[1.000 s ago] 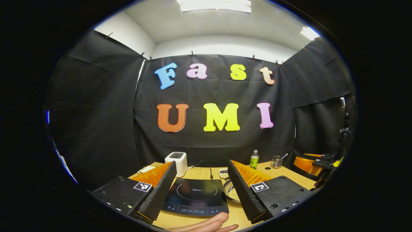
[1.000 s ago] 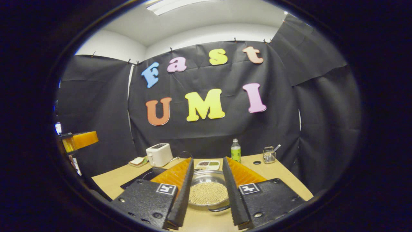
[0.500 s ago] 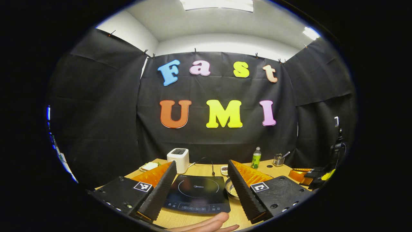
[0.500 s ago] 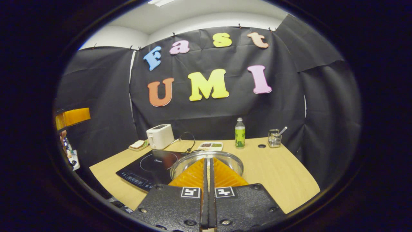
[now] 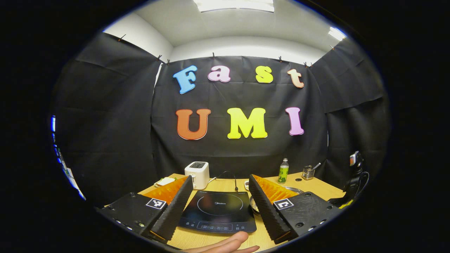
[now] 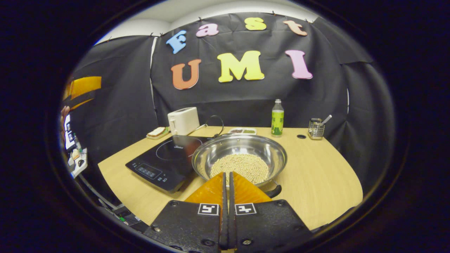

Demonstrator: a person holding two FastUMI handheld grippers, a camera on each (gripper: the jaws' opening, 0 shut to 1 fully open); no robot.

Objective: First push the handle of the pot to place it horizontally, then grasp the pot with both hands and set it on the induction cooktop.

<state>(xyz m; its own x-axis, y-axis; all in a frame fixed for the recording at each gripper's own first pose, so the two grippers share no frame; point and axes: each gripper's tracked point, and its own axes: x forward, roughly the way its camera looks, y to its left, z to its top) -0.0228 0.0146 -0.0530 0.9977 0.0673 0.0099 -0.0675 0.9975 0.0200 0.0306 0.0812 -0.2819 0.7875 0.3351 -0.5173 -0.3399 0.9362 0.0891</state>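
A steel pot (image 6: 239, 154) holding small beige grains stands on the wooden table (image 6: 323, 182), just right of the black induction cooktop (image 6: 168, 158). Its black handle (image 6: 274, 191) points toward me, showing just right of my right gripper (image 6: 226, 173), which is shut with nothing between its fingers, its tips over the pot's near rim. In the left gripper view, my left gripper (image 5: 220, 176) hangs open above the cooktop (image 5: 218, 211), and the pot's rim (image 5: 295, 190) peeks out behind its right finger. The left gripper (image 6: 82, 86) shows at the far left of the right gripper view.
Along the back of the table stand a white toaster (image 6: 182, 120), a plate with a sandwich (image 6: 157, 132), a small food tray (image 6: 242, 131), a green bottle (image 6: 277, 117) and a wire utensil holder (image 6: 316, 128). A person's finger (image 5: 225, 246) lies at the table's near edge.
My right gripper has shut from open, then risen and tilted down, so it looks into the pot from above. The left gripper has stayed open and barely drifted.
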